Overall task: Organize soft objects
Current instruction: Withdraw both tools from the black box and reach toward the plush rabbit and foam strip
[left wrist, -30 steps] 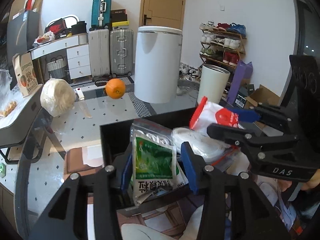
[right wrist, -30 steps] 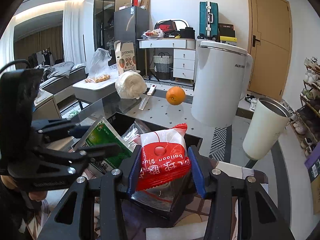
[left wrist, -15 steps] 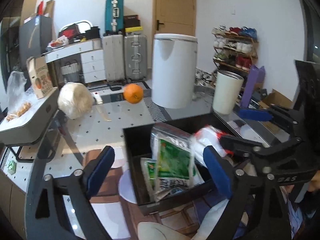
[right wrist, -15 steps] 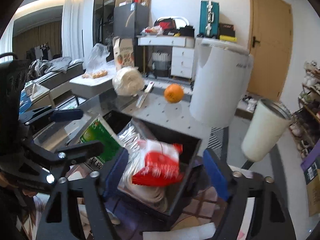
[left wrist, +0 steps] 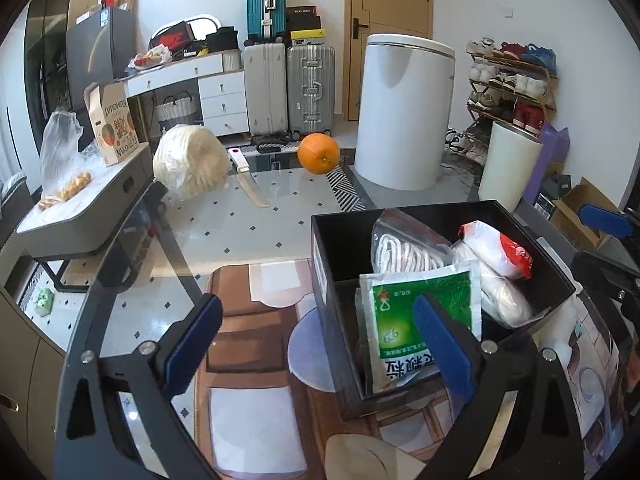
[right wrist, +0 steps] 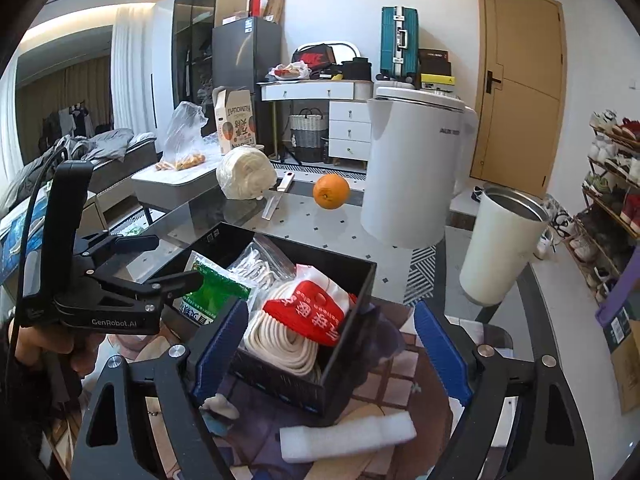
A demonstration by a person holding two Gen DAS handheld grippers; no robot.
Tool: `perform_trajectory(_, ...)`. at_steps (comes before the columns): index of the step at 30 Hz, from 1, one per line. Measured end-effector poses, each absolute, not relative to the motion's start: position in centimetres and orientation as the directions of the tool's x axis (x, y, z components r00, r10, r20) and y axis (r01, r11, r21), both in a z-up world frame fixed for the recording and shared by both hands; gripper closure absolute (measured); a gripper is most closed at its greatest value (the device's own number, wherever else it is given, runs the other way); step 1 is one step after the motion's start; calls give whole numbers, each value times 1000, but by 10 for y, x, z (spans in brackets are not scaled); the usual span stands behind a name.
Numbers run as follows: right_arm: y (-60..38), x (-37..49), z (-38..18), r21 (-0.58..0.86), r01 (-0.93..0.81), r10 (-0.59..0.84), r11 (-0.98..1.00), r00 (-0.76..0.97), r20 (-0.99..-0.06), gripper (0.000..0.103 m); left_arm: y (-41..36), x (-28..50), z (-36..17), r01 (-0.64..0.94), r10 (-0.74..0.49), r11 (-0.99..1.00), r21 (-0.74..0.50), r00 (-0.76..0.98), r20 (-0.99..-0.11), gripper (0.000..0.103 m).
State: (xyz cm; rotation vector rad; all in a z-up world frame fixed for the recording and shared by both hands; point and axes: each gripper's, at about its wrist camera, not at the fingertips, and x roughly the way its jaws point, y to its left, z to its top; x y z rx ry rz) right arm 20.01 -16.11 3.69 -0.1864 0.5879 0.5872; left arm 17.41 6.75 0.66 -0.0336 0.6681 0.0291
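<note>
**Left wrist view: both packets dropped in bin, release step**

Left tool (left wrist: pixel 316 334) spread wide, jaws opening w/ nothing pinched; green packet (left wrist: pixel 422 322) stands in black bin (left wrist: pixel 340 256) near its front wall, behind the right-hand pad. Right tool (right wrist: pixel 328 344) also opening, pads either side of the bin's near corner, not pressing. Red-and-white packet (right wrist: pixel 310 310) lies on coiled rope (right wrist: pixel 280 340) inside. Judged: drop-off about done. Next: back both tools clear w/o snagging the bin rim, then look for any soft item left, e.g. white foam strip (right wrist: pixel 348 436) on the counter (left wrist: pixel 224 232).
</note>
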Motion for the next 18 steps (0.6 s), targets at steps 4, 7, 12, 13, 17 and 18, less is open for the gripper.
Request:
perform_trajectory(4,-170,192,35,19,-551,462,834,679,-571,10,62,160,13,-6,-21,999,-43,797,-604,5)
perform_trajectory(7,-176,182,37,22,-548,460,836,680,-571,6,59,148,16,-4,-21,999,-41,802,-597,4)
perform_trajectory(12,-182,162,38,26,-550,466,835,681,-565,3,57,124,22,-1,-37,998,-66,812,-582,0)
perform_trajectory(13,-184,159,39,29,-551,469,834,679,-565,2,56,118,23,-1,-37,998,-66,816,-577,0)
perform_trajectory(17,-188,147,36,28,-555,467,832,672,-574,1,54,99,26,1,-39,998,-68,824,-565,0)
perform_trajectory(18,-189,144,35,26,-557,466,830,668,-580,1,53,95,25,4,-42,998,-68,827,-561,0)
